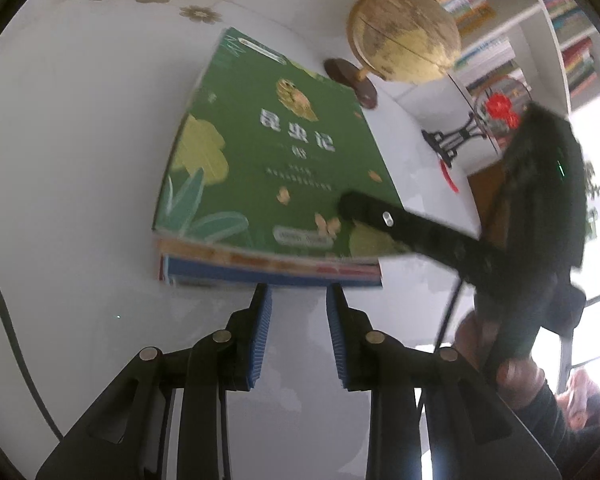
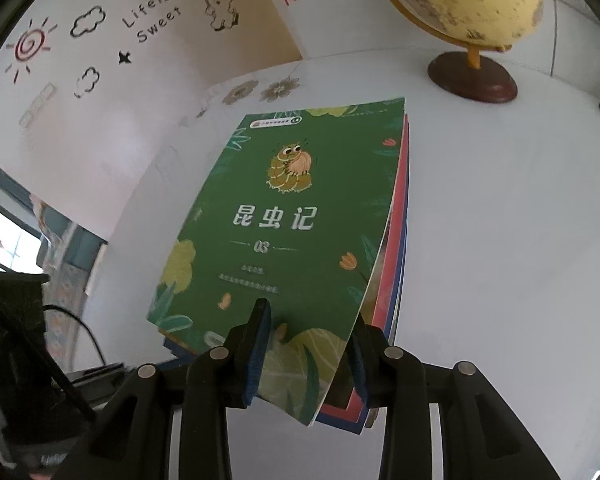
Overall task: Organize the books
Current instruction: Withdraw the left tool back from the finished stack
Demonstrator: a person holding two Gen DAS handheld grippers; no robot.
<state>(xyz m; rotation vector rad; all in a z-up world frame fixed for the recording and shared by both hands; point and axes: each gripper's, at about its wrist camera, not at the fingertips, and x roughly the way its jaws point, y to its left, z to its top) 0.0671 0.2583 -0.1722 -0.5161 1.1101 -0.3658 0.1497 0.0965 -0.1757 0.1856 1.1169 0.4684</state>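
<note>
Square up the stack of books (image 1: pixel 268 272) before shifting it: keep both claws low and level with the white table (image 1: pixel 80 160), push on the edges rather than the covers, and go slowly so the thin top cover does not buckle or slide off. Watch the lifted near corner of the green book (image 2: pixel 284 216), already curling up off the red and blue ones beneath. Left claw (image 1: pixel 298 296): spread, nothing between the blue pads (image 1: pixel 260 320), tips just short of the stack's near edge, stack straight ahead and centred on the gap. Right claw (image 2: pixel 310 320): set astride the near right corner of the green book, one finger lying over the cover, the other behind the curled edge; cannot tell whether pinching the cover or merely resting around it. From the right claw, rest of the stack running straight ahead and slightly left. Mind the globe (image 2: pixel 460 0) beyond the stack's far right corner, well apart for now, and steer any push away from its base.
</note>
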